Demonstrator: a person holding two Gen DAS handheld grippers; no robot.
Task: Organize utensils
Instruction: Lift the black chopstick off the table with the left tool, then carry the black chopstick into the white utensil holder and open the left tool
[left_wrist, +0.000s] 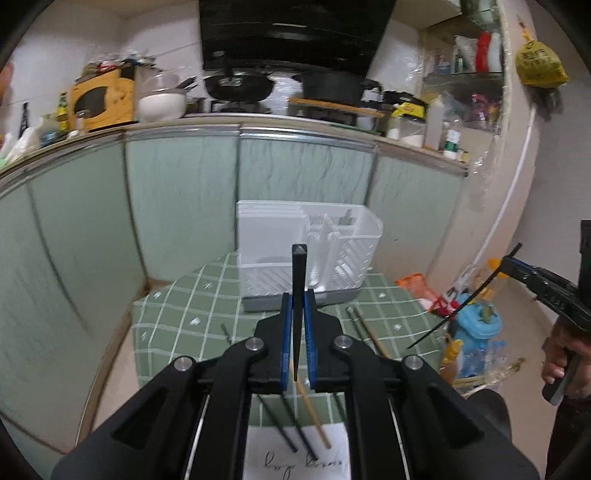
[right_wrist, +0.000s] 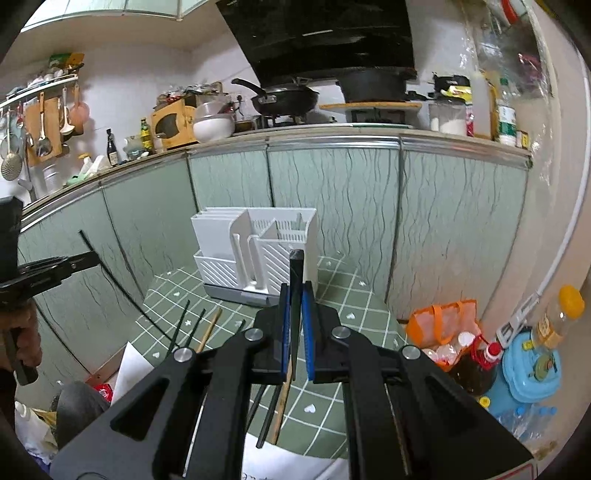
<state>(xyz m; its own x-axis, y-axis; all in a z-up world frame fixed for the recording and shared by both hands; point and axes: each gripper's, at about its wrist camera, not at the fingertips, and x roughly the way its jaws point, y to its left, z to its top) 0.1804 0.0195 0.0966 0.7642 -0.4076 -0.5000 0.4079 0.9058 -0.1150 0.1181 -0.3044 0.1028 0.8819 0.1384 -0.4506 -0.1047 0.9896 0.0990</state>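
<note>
Above the table, both claws (left_wrist: 298, 306) (right_wrist: 295, 299) grip chopsticks (left_wrist: 298, 288) (right_wrist: 295, 284)

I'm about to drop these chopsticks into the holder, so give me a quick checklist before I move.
1. Left gripper shut on black chopstick: ok.
2. Right gripper shut on its black chopstick: ok.
3. White utensil holder upright on the green tablecloth: ok.
4. Holder compartments free of obstruction: cannot tell.
5. Loose chopsticks left on the table: not ok.
</note>
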